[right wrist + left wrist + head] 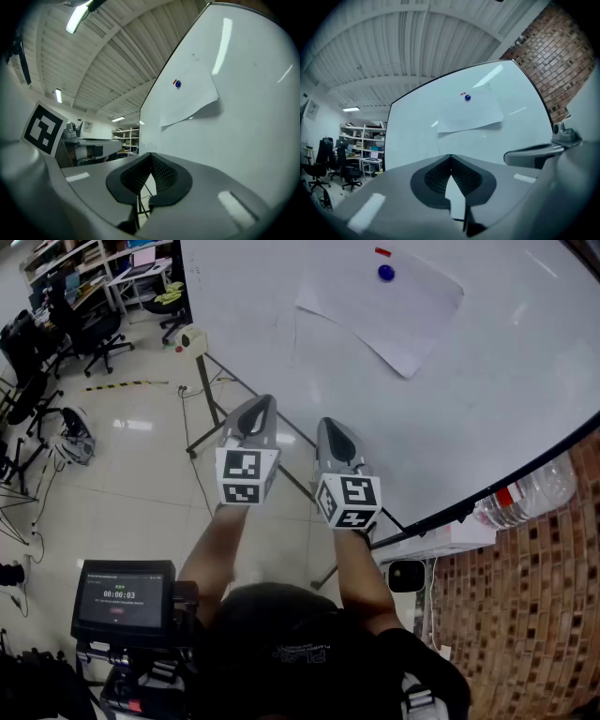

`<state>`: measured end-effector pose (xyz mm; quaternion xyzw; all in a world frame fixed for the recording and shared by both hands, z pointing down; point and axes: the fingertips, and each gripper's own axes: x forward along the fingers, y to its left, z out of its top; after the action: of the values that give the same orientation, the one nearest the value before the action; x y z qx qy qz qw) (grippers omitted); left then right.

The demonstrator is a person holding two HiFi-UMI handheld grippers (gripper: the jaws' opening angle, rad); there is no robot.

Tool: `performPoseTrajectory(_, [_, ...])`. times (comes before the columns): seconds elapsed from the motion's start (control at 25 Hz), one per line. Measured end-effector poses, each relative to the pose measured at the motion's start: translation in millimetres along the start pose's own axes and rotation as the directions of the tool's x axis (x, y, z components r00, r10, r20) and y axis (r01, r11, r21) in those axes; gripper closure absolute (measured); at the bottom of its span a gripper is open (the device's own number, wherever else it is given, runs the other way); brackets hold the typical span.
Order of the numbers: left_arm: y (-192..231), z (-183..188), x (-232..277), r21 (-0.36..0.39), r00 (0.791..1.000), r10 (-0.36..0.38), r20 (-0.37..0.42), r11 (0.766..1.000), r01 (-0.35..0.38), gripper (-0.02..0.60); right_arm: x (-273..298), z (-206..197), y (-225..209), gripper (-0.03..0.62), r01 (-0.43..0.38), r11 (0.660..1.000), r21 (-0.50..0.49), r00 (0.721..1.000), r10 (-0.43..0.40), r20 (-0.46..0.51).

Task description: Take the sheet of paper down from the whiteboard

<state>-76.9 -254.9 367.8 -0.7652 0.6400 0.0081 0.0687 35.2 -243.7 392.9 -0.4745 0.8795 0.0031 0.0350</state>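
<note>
Whiteboard [469, 409], near upper edge: blue magnet [385, 273] pins sheet of paper [394, 310]. Left gripper [265, 401], right gripper [328, 424]: jaws together, empty. Open both; steady sheet, then lift magnet

A lab-like office workspace: a large whiteboard [506, 399] on a stand at one o'clock, swivel chairs [94, 334] and loaded shelves [70, 263] at ten o'clock, a brick wall [534, 615] at four o'clock, strip lights [77, 16] under a ribbed ceiling [384, 51].
</note>
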Motion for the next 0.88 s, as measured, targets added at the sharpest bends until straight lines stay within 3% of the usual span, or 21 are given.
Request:
performPoseTrajectory(0.24, [7,11,33,0.017,0.992,-0.12,0.029,0.993,0.12,0.58,21,5,-12,0.582,0.103,0.994,0.018,0.995,-0.103,0.016])
performPoseTrajectory(0.56, [-13,54,86,0.042,0.949,-0.288,0.129,0.958,0.285,0.58,20,16,-52,0.58,0.256,0.966,0.041,0.966,-0.257,0.029])
performPoseTrajectory(0.88, [-35,97,119,0.094,0.929,-0.319,0.188,0.947,0.306,0.58,0,44,-86,0.58,0.312,0.95,0.032,0.946,-0.314,0.082])
